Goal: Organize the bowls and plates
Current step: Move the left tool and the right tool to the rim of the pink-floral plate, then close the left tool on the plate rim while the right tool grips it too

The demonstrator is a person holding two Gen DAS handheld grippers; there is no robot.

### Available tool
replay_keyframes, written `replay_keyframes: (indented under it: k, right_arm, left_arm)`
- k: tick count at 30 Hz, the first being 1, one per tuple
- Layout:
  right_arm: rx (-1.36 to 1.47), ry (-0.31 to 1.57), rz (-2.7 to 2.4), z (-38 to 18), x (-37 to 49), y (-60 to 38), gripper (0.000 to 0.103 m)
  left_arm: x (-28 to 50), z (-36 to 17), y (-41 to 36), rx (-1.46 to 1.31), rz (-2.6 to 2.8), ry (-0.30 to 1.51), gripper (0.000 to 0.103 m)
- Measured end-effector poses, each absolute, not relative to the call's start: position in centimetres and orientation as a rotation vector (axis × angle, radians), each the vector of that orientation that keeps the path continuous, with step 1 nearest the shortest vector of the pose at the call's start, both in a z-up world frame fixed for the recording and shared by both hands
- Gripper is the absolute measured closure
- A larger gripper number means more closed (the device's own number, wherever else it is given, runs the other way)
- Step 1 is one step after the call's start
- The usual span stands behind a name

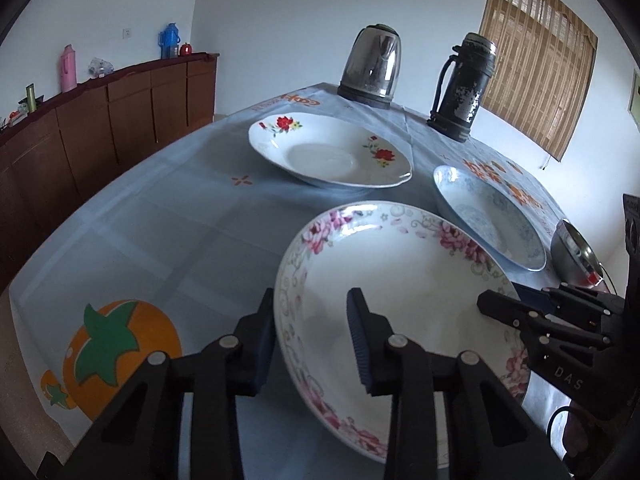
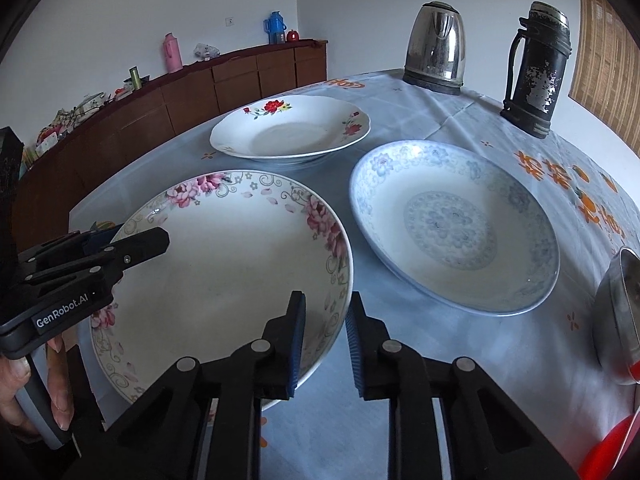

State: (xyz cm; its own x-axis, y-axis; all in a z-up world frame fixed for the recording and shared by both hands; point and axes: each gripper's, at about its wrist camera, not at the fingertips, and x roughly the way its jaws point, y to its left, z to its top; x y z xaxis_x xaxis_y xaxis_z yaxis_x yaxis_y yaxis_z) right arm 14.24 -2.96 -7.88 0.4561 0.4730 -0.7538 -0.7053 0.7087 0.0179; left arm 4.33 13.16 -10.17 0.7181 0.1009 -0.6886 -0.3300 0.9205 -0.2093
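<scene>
Pink-flowered plate (image 2: 224,264), nearest – left gripper (image 1: 312,336) and right gripper (image 2: 326,340) each straddle its rim from opposite sides; whether the pads press cannot be told. Plates: three – red-flowered plate (image 2: 290,128) behind, blue-patterned plate (image 2: 452,224) beside. Tablecloth (image 1: 160,232) beneath. Beyond: one kettle (image 2: 436,48), one flask (image 2: 538,68); steel bowl (image 2: 618,320) at right edge

Pink-flowered plate (image 2: 224,264): glazed ceramic, glossy, smooth. Red-flowered plate (image 2: 290,128) and blue-patterned plate (image 2: 452,224): the same glossy glaze. Tabletop (image 1: 168,216): covered by a pale printed sheet, smooth, faintly shiny, creased in folds. Kettle (image 2: 436,50): polished metal, mirror-like, on a dull dark base. Flask (image 2: 536,72): dark coating, worn and flaking to bare metal. Cabinet (image 1: 100,120): brown wood, satin. Left tongs (image 1: 312,336) and right tongs (image 2: 326,340): matt black plastic with ribbed blue pads.
</scene>
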Motion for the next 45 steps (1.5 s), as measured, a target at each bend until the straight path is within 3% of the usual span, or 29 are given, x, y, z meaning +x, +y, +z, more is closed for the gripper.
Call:
replay_keyframes:
  k: [18,45]
  right_arm:
    - [-0.353,0.779,0.740,-7.9,14.2,-2.6,0.081]
    - [-0.326,0.662,0.737,-3.5,15.1,-4.6,0.081]
  left_arm:
    - [4.6,-10.6,12.5,-0.295,0.300,0.709,0.076]
    - [6.0,-6.2,10.8,-0.250,0.286,0.604,0.076]
